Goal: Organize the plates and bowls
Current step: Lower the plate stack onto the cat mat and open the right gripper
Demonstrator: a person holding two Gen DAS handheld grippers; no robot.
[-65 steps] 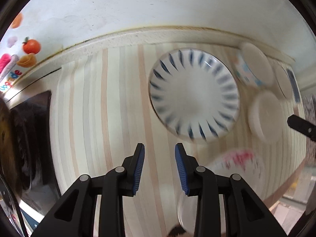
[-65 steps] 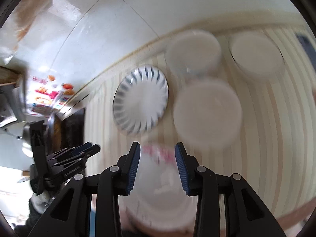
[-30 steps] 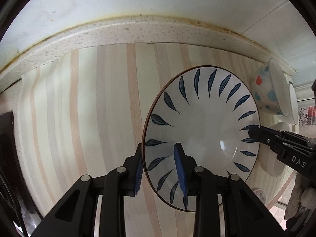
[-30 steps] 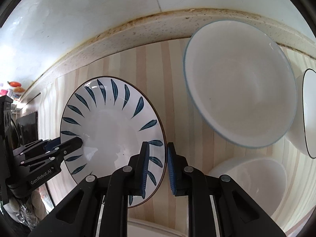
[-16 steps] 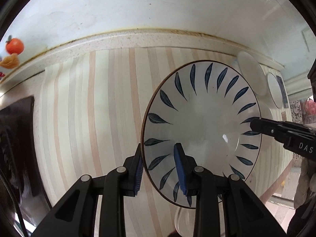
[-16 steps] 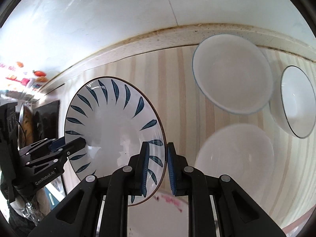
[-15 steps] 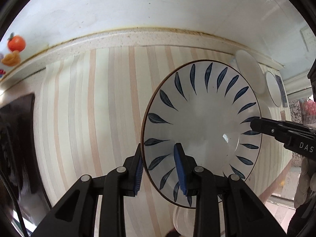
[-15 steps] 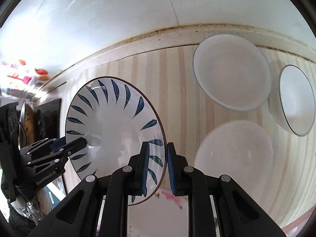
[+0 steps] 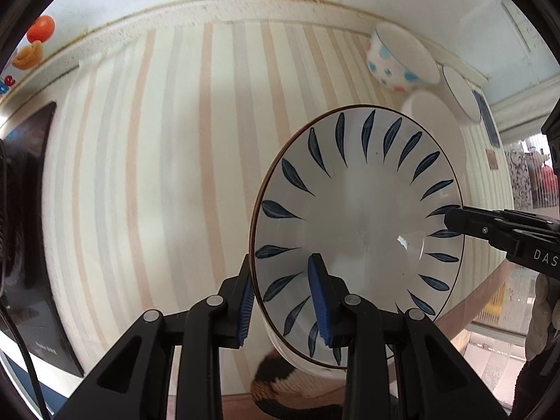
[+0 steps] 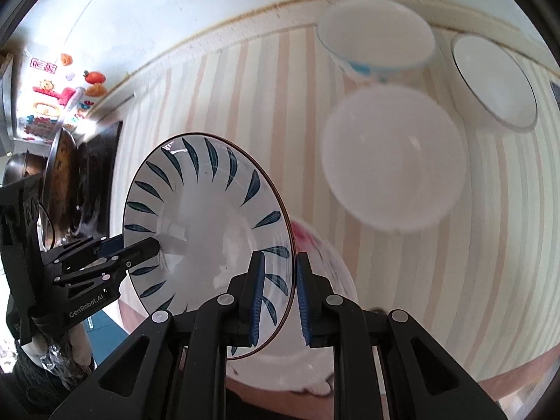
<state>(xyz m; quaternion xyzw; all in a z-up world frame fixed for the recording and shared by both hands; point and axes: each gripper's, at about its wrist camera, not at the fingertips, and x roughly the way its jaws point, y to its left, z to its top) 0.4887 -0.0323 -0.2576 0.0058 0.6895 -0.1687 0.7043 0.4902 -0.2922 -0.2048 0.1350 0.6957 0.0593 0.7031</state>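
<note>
The blue-leaf plate (image 9: 357,234) is off the striped counter (image 9: 147,161), held in the air over its near edge and tilted, gripped from two opposite sides. The left gripper (image 9: 285,297) is clamped on the plate's left rim, one blue pad (image 9: 319,297) pressing the painted face and the other behind the edge. The right gripper (image 10: 278,302) is clenched on the opposite rim in the same way, the rim running between its pads. In each wrist view the other gripper shows at the far side of the plate, so the load is shared.

Directly below the plate, at the near edge, lies a plate with a red print (image 10: 325,259), mostly hidden (only its right part shows). My guess is that this is where the leaf plate is headed, to make a stack.

The sorting looks barely begun. A plain white bowl (image 10: 393,157) sits well apart to the right, a spotted bowl (image 9: 399,59) stands farther back by the wall, and a dark-rimmed bowl (image 10: 493,84) is at the far right; none is nested. The bowls remain to be gathered once the plate is set down.
</note>
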